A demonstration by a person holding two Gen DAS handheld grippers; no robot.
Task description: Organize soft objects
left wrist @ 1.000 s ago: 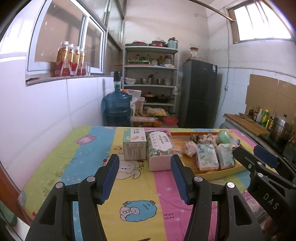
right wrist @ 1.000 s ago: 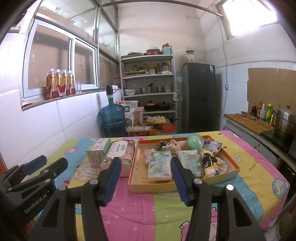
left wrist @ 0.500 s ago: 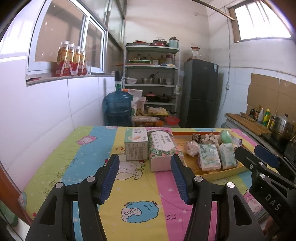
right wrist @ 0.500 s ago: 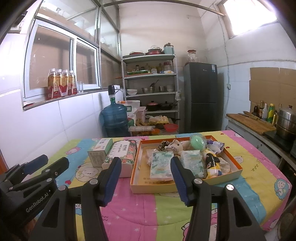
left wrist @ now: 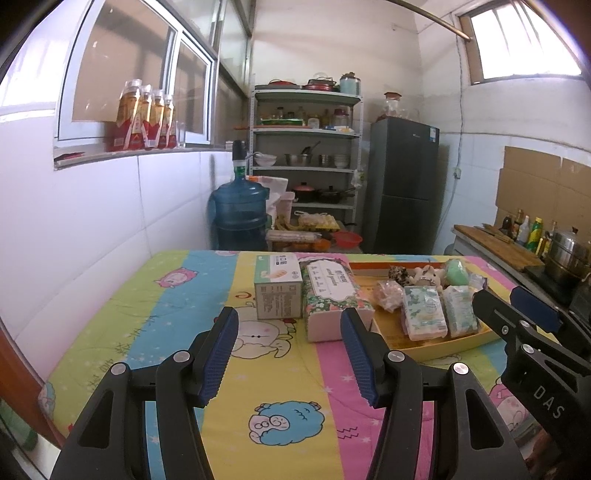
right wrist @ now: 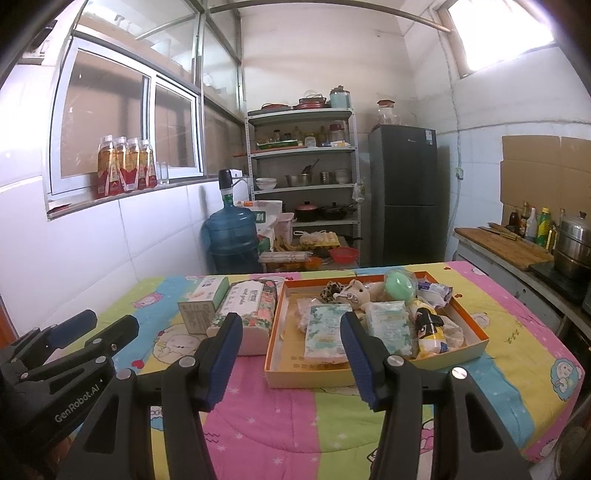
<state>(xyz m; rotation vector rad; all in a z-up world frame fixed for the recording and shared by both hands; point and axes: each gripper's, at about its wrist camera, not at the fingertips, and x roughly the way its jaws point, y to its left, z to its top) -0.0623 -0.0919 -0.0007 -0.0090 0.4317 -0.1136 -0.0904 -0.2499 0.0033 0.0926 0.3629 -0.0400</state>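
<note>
Two tissue packs (right wrist: 327, 332) lengthwise in orange tray (right wrist: 476, 345), both grippers' fingers (left wrist: 218, 354) wide, empty

- Left hand-held gripper (left wrist: 289, 354): jaws apart, nothing between the pads, angled slightly downward.
- Right hand-held gripper (right wrist: 291, 358): jaws apart, empty, angled slightly downward, beside the left unit.

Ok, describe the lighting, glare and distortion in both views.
Left wrist view: daylight blows out the high window; the fisheye bends the wall tiles. Right wrist view: stronger window glare; the orange tray stays sharp, corners vignette black.
</note>
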